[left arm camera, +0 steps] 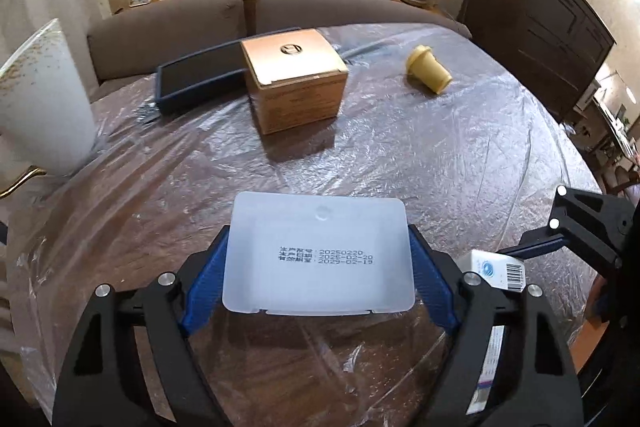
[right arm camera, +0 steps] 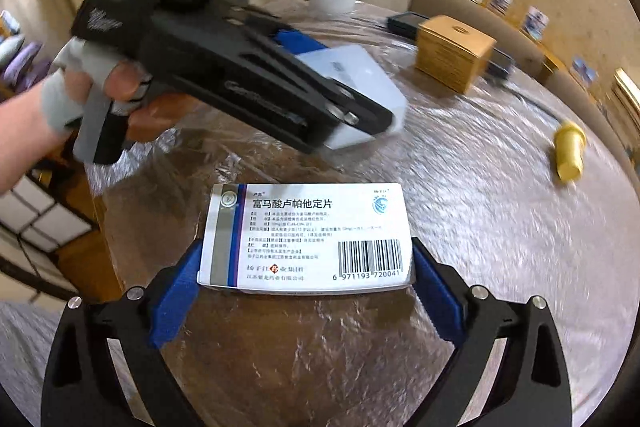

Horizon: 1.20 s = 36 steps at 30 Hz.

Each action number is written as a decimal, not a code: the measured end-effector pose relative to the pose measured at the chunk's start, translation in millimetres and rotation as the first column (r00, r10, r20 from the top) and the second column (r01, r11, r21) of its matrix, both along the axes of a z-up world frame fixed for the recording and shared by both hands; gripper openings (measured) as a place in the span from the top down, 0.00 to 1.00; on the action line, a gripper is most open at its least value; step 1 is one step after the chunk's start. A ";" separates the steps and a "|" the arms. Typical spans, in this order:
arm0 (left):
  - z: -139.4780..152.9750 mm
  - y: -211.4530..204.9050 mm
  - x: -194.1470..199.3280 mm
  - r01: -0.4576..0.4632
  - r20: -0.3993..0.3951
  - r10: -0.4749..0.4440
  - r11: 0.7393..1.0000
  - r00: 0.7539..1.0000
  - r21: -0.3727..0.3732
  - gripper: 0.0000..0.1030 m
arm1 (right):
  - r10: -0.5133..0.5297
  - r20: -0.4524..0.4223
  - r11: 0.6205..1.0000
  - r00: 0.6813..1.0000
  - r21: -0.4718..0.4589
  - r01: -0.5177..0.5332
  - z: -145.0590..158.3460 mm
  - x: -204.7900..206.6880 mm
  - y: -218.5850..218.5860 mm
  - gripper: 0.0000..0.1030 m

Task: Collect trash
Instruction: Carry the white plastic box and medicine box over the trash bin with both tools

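My left gripper [left arm camera: 318, 267] is shut on a translucent white plastic box [left arm camera: 318, 261] with a printed date, held above the table. It also shows in the right wrist view [right arm camera: 360, 83]. My right gripper [right arm camera: 306, 275] is shut on a white medicine carton [right arm camera: 308, 239] with a barcode, also above the table; its corner shows in the left wrist view [left arm camera: 498, 269]. A yellow plastic cup [left arm camera: 428, 69] lies on its side at the far right of the table. A tan cardboard box [left arm camera: 294, 79] stands mid-table.
The round table [left arm camera: 460, 155] is covered with clear plastic film. A dark blue tray [left arm camera: 192, 79] lies behind the tan box. A white mug [left arm camera: 40, 99] with a gold handle stands at the left. A brown sofa [left arm camera: 168, 23] is beyond the table.
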<state>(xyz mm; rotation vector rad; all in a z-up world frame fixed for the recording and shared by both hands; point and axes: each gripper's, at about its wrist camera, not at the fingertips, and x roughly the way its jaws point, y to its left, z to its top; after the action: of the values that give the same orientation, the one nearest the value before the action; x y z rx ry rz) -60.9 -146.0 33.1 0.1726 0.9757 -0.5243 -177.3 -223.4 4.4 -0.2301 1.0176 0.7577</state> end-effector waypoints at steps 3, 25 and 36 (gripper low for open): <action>4.2 4.5 -2.0 -0.043 0.016 0.043 0.999 0.999 0.005 0.19 | -0.077 0.003 0.997 0.997 0.022 0.077 2.8 -3.7 -11.0 0.08; 21.9 19.3 -73.9 -0.202 0.056 0.203 0.979 0.978 -0.020 0.19 | -0.393 -0.068 0.897 0.917 0.192 0.398 20.3 -20.8 -56.2 0.08; 31.3 30.0 -116.3 -0.195 0.056 0.197 0.980 0.979 -0.045 0.19 | -0.374 -0.067 0.900 0.925 0.214 0.379 34.2 -47.8 -60.6 0.08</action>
<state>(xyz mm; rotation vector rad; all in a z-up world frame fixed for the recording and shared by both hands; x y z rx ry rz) -177.3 -115.9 64.4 0.0553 0.9112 -0.3549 -225.1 -284.1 38.6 0.1701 0.9531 0.5140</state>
